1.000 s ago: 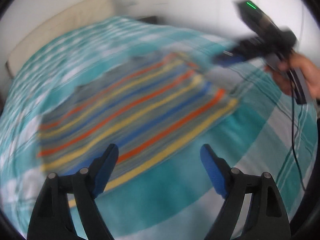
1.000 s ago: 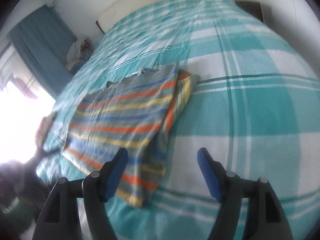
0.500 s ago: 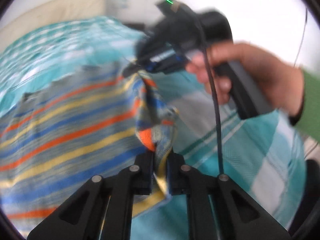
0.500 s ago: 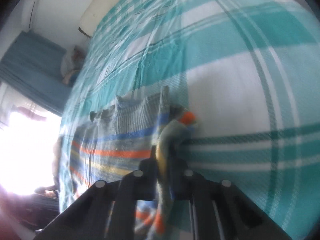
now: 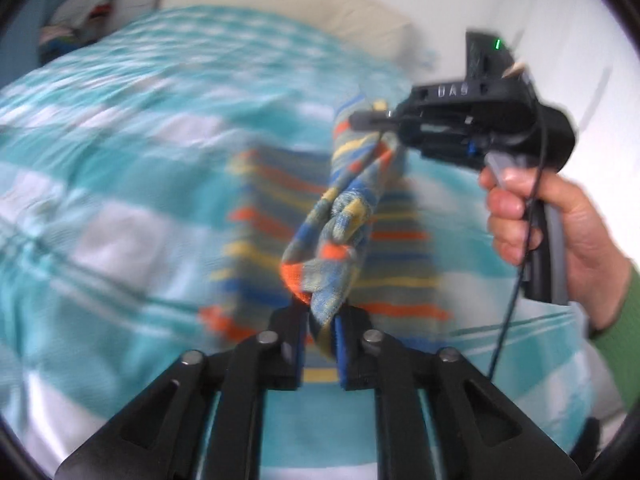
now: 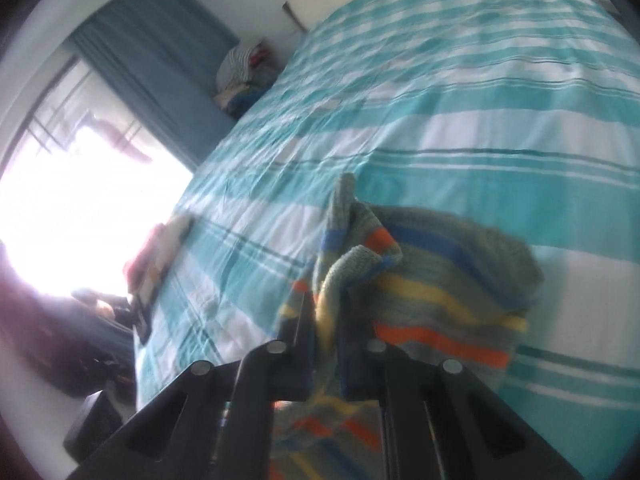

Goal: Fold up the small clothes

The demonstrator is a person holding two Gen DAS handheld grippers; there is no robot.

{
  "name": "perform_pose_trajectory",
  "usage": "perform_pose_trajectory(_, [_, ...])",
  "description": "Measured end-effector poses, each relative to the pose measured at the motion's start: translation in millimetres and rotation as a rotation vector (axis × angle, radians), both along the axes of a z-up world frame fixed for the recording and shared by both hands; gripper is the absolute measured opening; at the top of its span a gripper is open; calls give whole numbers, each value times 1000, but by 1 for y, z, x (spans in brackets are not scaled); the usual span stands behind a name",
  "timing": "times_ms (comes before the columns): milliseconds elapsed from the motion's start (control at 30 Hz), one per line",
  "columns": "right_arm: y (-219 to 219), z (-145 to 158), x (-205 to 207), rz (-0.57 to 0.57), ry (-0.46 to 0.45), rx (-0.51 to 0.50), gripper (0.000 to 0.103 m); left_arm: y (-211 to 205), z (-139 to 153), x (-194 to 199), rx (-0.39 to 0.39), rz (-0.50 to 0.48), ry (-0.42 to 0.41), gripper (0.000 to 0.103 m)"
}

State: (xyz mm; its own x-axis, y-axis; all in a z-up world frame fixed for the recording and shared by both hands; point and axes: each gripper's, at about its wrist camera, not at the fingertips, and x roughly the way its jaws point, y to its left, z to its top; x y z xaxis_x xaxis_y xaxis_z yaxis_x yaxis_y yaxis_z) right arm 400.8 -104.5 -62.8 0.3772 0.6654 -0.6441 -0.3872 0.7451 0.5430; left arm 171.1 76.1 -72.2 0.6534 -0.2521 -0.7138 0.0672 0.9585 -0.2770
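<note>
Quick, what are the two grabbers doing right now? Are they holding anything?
Left gripper: jaws opening, striped cloth between them.
Right gripper: shut on the striped cloth.

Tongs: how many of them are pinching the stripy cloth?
2. The left tongs pinch the striped cloth's near end; their jaws are opening. The right tongs pinch its far end, above the bed.

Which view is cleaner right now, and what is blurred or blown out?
Left wrist: bedspread streaked by motion blur, striped garment and right gripper fairly sharp. Right wrist: window blown out white, garment edges smeared, bedspread softly blurred. Neither is clean.
</note>
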Motion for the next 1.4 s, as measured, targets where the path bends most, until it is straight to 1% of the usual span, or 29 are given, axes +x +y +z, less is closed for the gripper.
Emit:
perform_pose_trajectory(33, [22, -11, 6, 20, 11, 3, 15, 4, -7, 3, 49, 30, 35, 37])
perform_pose_trajectory(67, [33, -22, 10, 22, 38, 20, 25, 10, -13, 3, 90, 61, 64, 59])
perform_pose_trajectory(100, [39, -33, 13, 21, 80, 45, 37, 17, -15, -1, 100, 82, 76, 69])
perform_pose_trajectory(133, [42, -44, 13, 6, 126, 72, 58, 25, -12, -11, 71, 84, 67, 70])
perform_pose_trajectory(167, [37, -49, 9, -15, 136, 94, 60, 33, -11, -16, 41, 77, 57, 71])
perform_pose_trajectory(233, [28, -46, -4, -22, 98, 102, 60, 41, -2, -26, -6, 71, 33, 73])
perform_pose_trajectory(267, [20, -41, -14, -21, 70, 80, 59, 42, 3, -29, -25, 70, 18, 75])
perform_pose_trajectory(300, [13, -36, -24, -19, 42, 50, 59, 42, 2, -21, -37, 63, 7, 77])
perform_pose_trajectory(333, [5, -28, -40, -9, 1, 8, 59, 41, 0, -8, -45, 55, 0, 77])
perform_pose_trajectory(367, [-1, -22, -53, 4, -26, -18, 59, 37, 0, -3, -42, 49, -6, 77])
perform_pose_trajectory(400, [-4, -17, -67, 24, -59, -43, 59, 34, -4, 6, -27, 46, -4, 77])
perform_pose_trajectory(433, [-8, -12, -89, 58, -99, -64, 59, 30, -9, 16, 11, 53, 11, 77])
perform_pose_trajectory(467, [-11, -10, -103, 83, -117, -67, 60, 26, -20, 28, 81, 79, 56, 77])
perform_pose_trajectory(500, [-11, -15, -117, 109, -123, -65, 59, 25, -33, 39, 148, 109, 121, 76])
perform_pose_trajectory(533, [-9, -26, -131, 134, -107, -65, 60, 25, -44, 44, 160, 110, 167, 77])
perform_pose_trajectory(567, [-9, -47, -141, 155, -51, -105, 60, 27, -47, 43, 154, 106, 172, 77])
perform_pose_trajectory(600, [-7, -71, -148, 163, 20, -185, 58, 28, -44, 38, 153, 95, 162, 78])
perform_pose_trajectory(633, [-8, -88, -160, 148, 29, -248, 55, 28, -39, 33, 160, 89, 157, 79])
perform_pose_trajectory(667, [-10, -84, -173, 127, -35, -251, 54, 30, -34, 28, 163, 87, 149, 80])
perform_pose_trajectory(733, [-13, -68, -194, 68, -93, -297, 56, 35, -21, 12, 149, 78, 118, 85])
perform_pose_trajectory(800, [-16, -53, -209, -17, -142, -332, 68, 39, -10, -2, 139, 73, 99, 87])
perform_pose_trajectory(833, [-17, -44, -216, -73, -174, -381, 80, 40, -7, -7, 136, 66, 94, 87])
perform_pose_trajectory(867, [-15, -38, -221, -127, -200, -447, 88, 40, -6, -8, 136, 61, 93, 87])
perform_pose_trajectory(933, [-11, -32, -229, -200, -236, -548, 89, 38, -5, -11, 140, 57, 93, 87])
perform_pose_trajectory(967, [-9, -30, -230, -218, -241, -571, 89, 36, -5, -13, 143, 54, 93, 87])
perform_pose_trajectory(1067, [-5, -27, -232, -252, -255, -608, 89, 33, -6, -15, 146, 52, 93, 87])
perform_pose_trajectory(1233, [0, -26, -238, -268, -289, -682, 89, 30, -2, -21, 154, 43, 84, 87])
perform_pose_trajectory(1400, [-2, -23, -245, -271, -302, -709, 89, 30, -3, -20, 165, 42, 84, 87])
